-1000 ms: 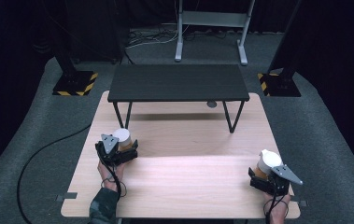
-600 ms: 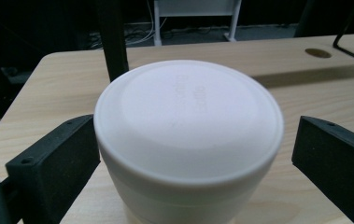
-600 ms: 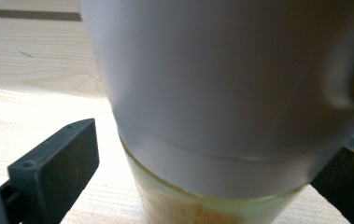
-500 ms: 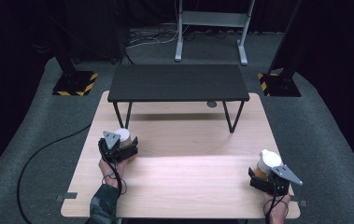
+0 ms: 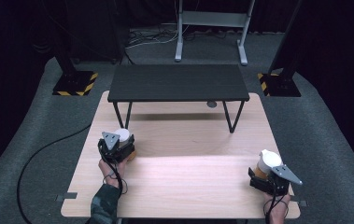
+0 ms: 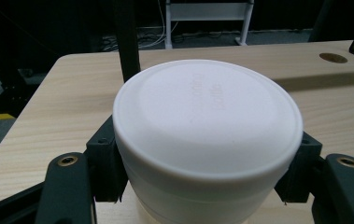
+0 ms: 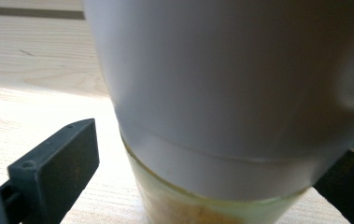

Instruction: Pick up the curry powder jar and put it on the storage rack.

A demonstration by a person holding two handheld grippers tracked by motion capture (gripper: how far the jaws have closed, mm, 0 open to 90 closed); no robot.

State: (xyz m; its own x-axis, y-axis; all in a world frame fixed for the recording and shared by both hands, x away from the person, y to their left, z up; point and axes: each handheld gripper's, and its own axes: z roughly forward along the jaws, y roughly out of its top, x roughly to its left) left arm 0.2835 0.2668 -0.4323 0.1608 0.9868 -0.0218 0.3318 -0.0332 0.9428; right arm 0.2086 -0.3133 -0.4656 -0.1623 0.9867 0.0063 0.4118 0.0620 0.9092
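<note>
White-lidded round plastic jar stands upright between the left gripper fingers, which clamp its sides, at the table's 9 o'clock edge. Right gripper likewise grips a second white-capped jar at 4 o'clock.

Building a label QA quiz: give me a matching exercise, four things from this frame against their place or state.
Things:
1. left jar
2. right jar
3. black bench
4. black cable

Places/states:
A. stands across the table's far half
B. near the table's front right corner, between jaws
C. on the grey floor, left of the table
D. on the table's left side, jaws at its sides

Pairs: 1-D, 2-B, 3-A, 4-C
</note>
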